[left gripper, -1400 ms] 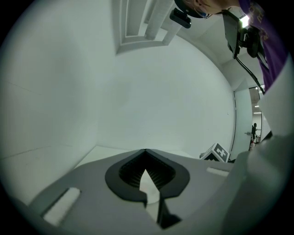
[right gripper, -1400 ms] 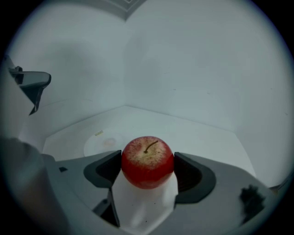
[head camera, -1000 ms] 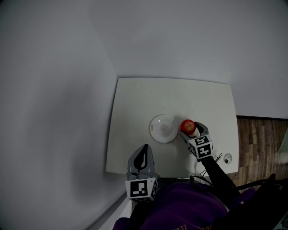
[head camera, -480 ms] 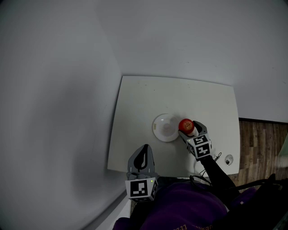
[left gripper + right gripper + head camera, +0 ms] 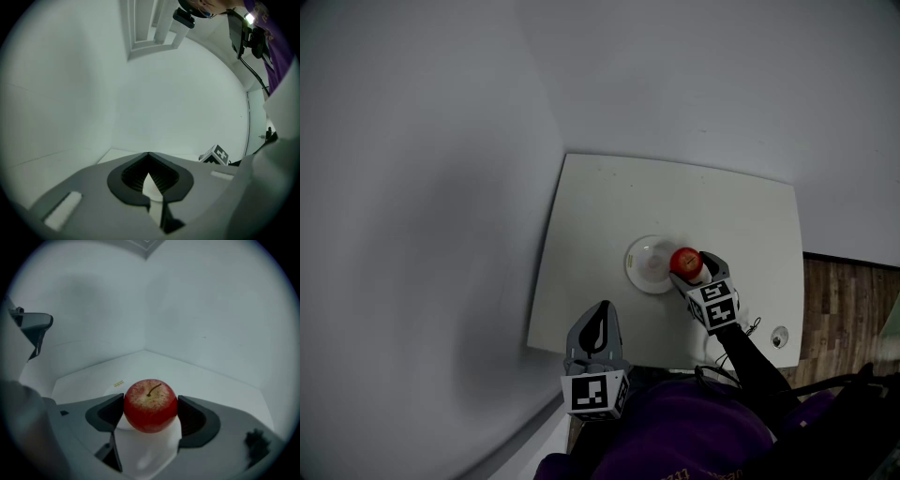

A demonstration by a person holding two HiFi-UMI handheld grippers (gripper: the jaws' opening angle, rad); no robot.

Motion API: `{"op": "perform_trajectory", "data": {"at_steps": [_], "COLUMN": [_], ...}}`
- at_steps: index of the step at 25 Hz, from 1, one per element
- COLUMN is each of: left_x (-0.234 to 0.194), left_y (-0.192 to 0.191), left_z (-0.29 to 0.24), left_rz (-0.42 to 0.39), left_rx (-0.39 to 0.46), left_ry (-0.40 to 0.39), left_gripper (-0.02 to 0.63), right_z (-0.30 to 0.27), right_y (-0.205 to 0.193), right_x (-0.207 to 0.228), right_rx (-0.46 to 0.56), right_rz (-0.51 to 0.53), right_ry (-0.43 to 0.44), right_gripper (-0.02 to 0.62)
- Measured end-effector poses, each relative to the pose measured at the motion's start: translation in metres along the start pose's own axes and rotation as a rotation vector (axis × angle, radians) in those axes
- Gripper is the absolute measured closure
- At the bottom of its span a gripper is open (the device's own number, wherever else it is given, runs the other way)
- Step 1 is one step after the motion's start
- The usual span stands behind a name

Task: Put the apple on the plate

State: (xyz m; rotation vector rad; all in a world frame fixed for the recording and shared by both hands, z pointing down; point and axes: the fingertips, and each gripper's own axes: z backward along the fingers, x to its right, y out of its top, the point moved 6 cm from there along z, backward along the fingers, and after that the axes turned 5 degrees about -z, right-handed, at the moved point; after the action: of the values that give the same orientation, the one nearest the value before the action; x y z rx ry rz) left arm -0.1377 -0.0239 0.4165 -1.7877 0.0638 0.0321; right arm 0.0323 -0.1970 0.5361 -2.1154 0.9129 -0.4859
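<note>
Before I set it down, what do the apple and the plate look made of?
Apple: glossy red skin with yellow speckling and a brown stem; real fruit or a plastic replica, I cannot tell. Plate: smooth plain white, probably ceramic or plastic.

The grey left gripper (image 5: 149, 164) with black ribbed pads is seen with its jaws closed, tip against tip. Just beyond the gripper, a white tabletop (image 5: 117, 154) is shown against a plain white wall (image 5: 178, 103). A cube with black-and-white square markers (image 5: 215, 154) is seen to the gripper's right, and a purple sleeve (image 5: 281, 51) far above it on that side.
</note>
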Motion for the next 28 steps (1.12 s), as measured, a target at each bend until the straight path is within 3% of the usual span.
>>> {"op": "perform_trajectory", "data": {"at_steps": [28], "left_x": [-0.013], "left_y": [0.001], "left_z": [0.012], "left_rz": [0.003], "left_rx": [-0.007], "left_ry": [0.058], "left_gripper": [0.6], "right_z": [-0.027], "right_y": [0.013], "right_x": [-0.032], "right_rx": [-0.017], "right_rz": [0.067], "right_ry": [0.091], "right_gripper": [0.233]}}
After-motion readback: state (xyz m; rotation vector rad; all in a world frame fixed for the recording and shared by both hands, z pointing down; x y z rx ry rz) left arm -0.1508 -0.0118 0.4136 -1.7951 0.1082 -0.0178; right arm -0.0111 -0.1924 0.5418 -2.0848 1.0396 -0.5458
